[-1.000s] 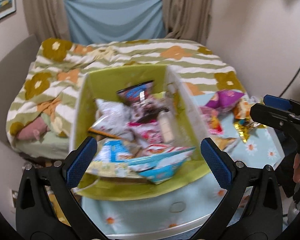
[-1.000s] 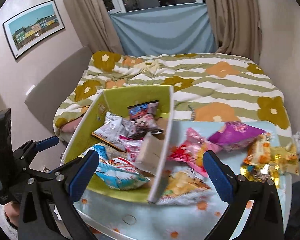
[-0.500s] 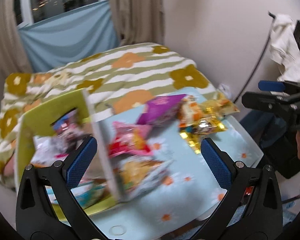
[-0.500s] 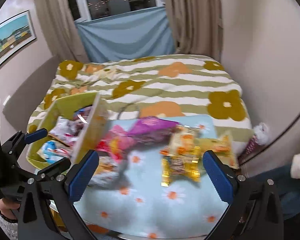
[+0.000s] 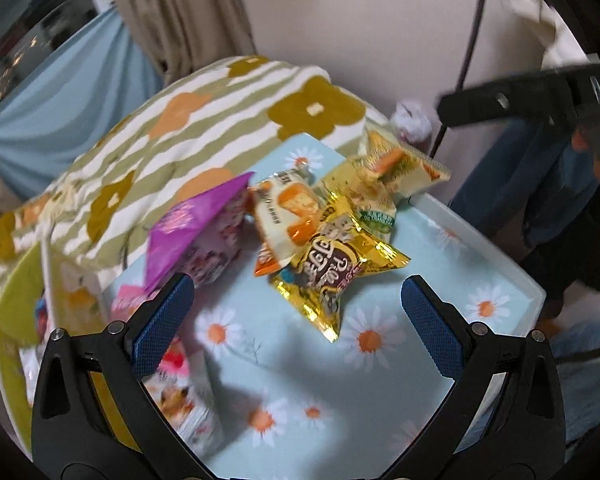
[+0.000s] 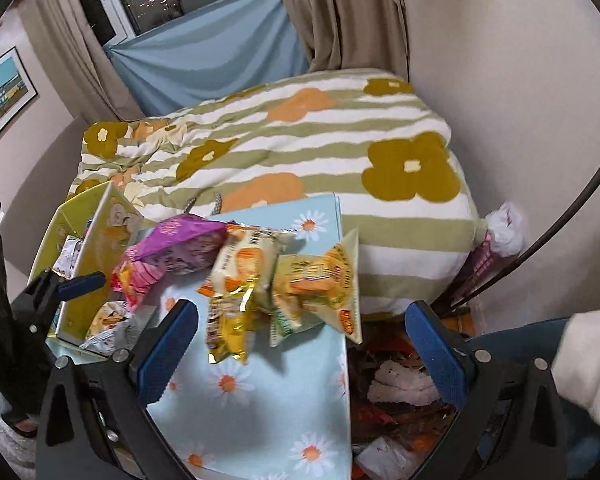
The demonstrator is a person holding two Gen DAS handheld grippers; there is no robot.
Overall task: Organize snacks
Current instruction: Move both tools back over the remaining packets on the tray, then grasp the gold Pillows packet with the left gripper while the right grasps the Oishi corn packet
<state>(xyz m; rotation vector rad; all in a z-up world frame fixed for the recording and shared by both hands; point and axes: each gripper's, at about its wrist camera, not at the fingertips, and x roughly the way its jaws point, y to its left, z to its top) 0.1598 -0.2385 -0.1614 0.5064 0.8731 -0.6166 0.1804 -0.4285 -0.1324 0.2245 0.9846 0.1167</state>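
Loose snack packets lie on the daisy-print table (image 5: 384, 364): a gold packet (image 5: 332, 268), an orange-and-cream packet (image 5: 288, 216), a yellow packet (image 5: 396, 168) and a purple bag (image 5: 196, 232). My left gripper (image 5: 296, 312) is open, just short of the gold packet, holding nothing. The green box (image 6: 80, 236) with packets inside stands at the table's left. My right gripper (image 6: 300, 336) is open and empty, hovering near the gold packet (image 6: 228, 328) and the yellow packet (image 6: 324, 280) at the table's right edge. The purple bag (image 6: 180, 244) lies further left.
A bed with a striped flowered cover (image 6: 300, 148) lies behind the table. A wall (image 5: 360, 20) and a black cable (image 5: 468, 44) stand to the right. Litter and paper (image 6: 396, 392) cover the floor beyond the table's right edge. Pink and white packets (image 6: 132, 280) lie beside the box.
Both views have swung right, away from the green box and toward the loose packets. Both grippers stayed open and are closer to the gold and yellow packets.
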